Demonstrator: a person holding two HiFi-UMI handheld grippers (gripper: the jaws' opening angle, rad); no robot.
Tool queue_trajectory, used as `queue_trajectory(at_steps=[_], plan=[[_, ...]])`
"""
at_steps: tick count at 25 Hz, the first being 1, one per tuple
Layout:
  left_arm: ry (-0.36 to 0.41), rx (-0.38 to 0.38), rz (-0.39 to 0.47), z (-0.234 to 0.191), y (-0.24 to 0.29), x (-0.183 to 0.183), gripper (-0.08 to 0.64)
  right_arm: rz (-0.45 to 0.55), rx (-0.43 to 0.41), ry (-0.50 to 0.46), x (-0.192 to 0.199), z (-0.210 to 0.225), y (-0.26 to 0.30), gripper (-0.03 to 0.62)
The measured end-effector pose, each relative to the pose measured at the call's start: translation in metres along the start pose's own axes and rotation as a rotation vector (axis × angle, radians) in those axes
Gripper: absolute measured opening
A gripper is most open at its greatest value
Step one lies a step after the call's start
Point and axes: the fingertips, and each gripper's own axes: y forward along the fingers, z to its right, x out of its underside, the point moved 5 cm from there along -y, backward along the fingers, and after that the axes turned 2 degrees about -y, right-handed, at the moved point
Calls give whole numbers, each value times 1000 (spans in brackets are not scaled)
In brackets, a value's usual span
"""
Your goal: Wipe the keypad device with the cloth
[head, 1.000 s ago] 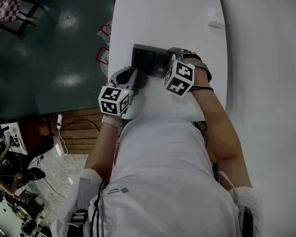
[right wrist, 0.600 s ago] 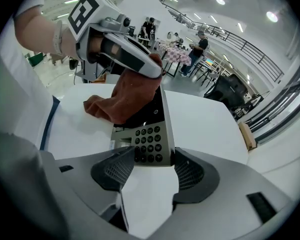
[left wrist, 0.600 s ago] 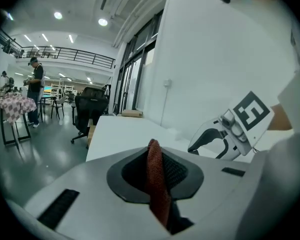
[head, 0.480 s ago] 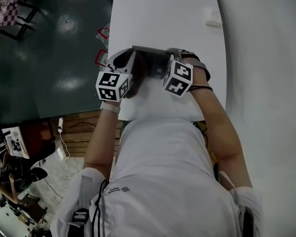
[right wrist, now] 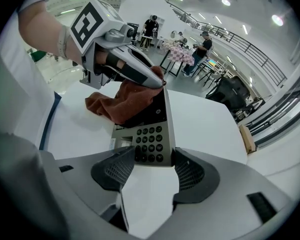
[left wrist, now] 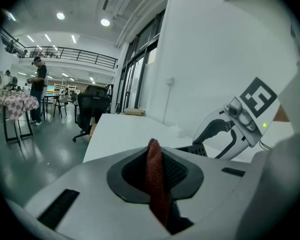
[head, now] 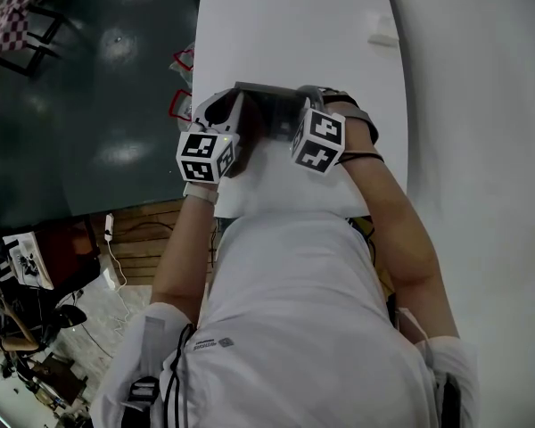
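Note:
The dark keypad device (head: 269,101) lies on the white table (head: 285,25) just ahead of the person. My right gripper (head: 298,119) holds its near end; in the right gripper view the jaws (right wrist: 152,160) are shut against both sides of the keypad device (right wrist: 149,134), number keys up. My left gripper (head: 239,119) is shut on a dark red cloth (left wrist: 157,184), which drapes over the device's far left part (right wrist: 121,103). The left gripper (right wrist: 132,69) presses down on the cloth there. The cloth hides the device's screen end.
A small white object (head: 383,32) sits at the table's far right. The table's left edge drops to a dark floor with red-trimmed items (head: 182,105) beside it. People, chairs and tables stand far off in the hall.
My left gripper has carried the cloth from the device's near left corner up along its left side. The right gripper and the device have stayed nearly still.

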Motion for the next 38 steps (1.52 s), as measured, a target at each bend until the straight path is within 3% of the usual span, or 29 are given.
queue_trajectory(at_steps=[9,18,38], plan=[[43,-22,-26,6,-2,8,35,-3,-7,-5,0,-1,-1,252],[91,3,-69,12,-8,22,35,-6,1,-2,1,-2,-2,252],[89,26,-185,12,-24,65,35,-9,1,3,-1,0,1,252]])
